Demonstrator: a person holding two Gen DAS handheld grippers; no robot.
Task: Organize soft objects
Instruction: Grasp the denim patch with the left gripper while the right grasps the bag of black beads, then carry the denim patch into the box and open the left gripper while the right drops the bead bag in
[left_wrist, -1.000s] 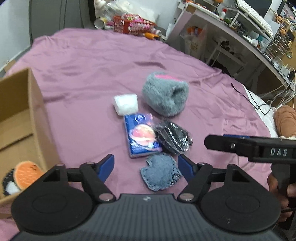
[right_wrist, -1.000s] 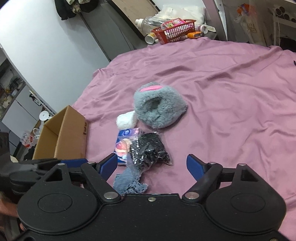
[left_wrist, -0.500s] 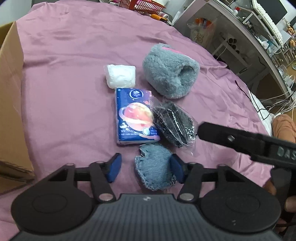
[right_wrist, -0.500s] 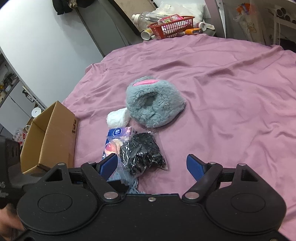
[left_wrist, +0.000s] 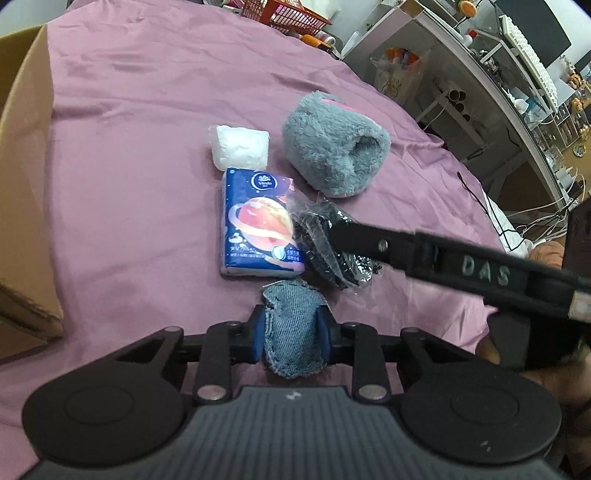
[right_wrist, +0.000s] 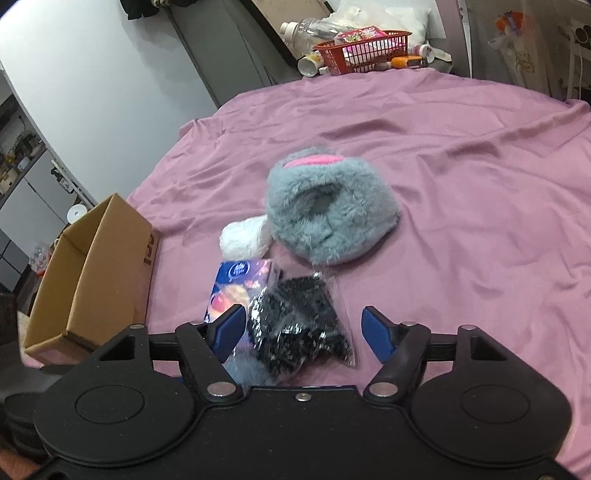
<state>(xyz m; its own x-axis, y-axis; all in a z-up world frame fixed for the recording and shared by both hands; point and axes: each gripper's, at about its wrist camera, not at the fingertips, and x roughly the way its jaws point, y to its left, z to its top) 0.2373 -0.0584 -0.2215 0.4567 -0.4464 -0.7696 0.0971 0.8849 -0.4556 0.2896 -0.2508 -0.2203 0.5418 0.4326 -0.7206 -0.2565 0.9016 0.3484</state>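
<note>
My left gripper is shut on a small blue denim pouch lying on the purple sheet. Just beyond it lie a blue tissue pack, a clear bag of black items, a white wad and a fluffy grey slipper. My right gripper hangs open around the bag of black items, its fingers on either side. The slipper, white wad and tissue pack lie beyond it. A finger of the right gripper crosses the left wrist view above the bag.
An open cardboard box stands at the left on the sheet, its wall close beside my left gripper. A red basket and bottles sit past the far edge. A cluttered desk runs along the right. A hand holds the right gripper.
My left gripper moved forward and closed on the denim pouch. My right gripper advanced so the bag of black items now lies between its open fingers.
</note>
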